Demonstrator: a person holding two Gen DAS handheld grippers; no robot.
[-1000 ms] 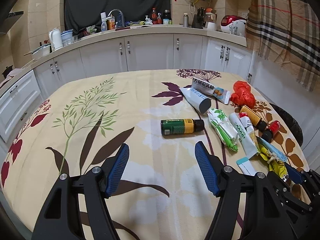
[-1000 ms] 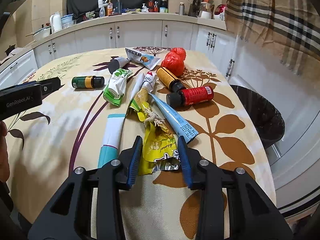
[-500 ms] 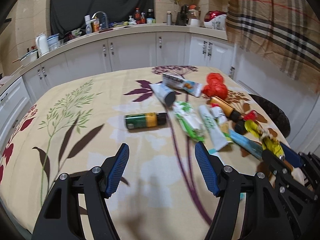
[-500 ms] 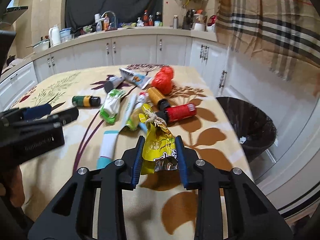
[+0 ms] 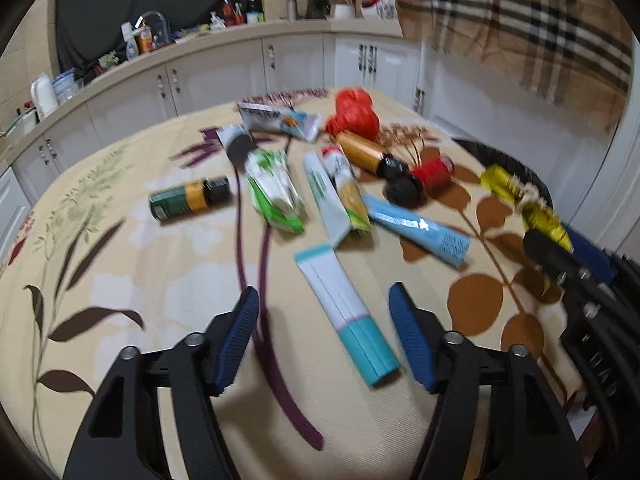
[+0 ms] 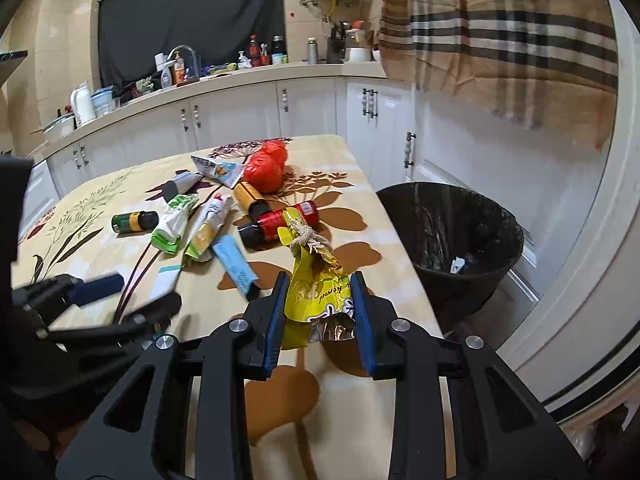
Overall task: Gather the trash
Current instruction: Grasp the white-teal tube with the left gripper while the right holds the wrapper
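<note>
- Your right claw (image 6: 319,312) is clamped on the yellow snack wrapper (image 6: 316,280), which is lifted clear of the worktop (image 6: 348,184), its knotted top poking up ahead of the pads.
- That puts you in the carry step: the black-lined trash bin (image 6: 452,232) stands on the floor just off the worktop's right edge, mouth open, near your load.
- Next move, as I read it: swing the wrapper out past the edge until it hangs over the bin's mouth, then let the jaws go; release too early and it could land on the cloth or the rim.
- Your left claw (image 5: 322,332) has just been narrowing, but it grips nothing; the white-and-teal tube (image 5: 344,308) lies on the cloth between its fingers, closer to the right-hand pad, and no pad presses it.
- That tube looks like the left side's next pick: come down square over it and close across its flat width.
- Plenty remains on the worktop: a green-and-yellow bottle (image 5: 188,199), a green-and-white pouch (image 5: 276,190), a blue tube (image 5: 416,230), a red bottle (image 5: 432,170) and a red plastic bag (image 5: 354,114).
- Mind the crowding: the two claws sit near each other at the worktop's right end, so keep their paths apart.
- The left view is blurred, so I can't read any labels.
</note>
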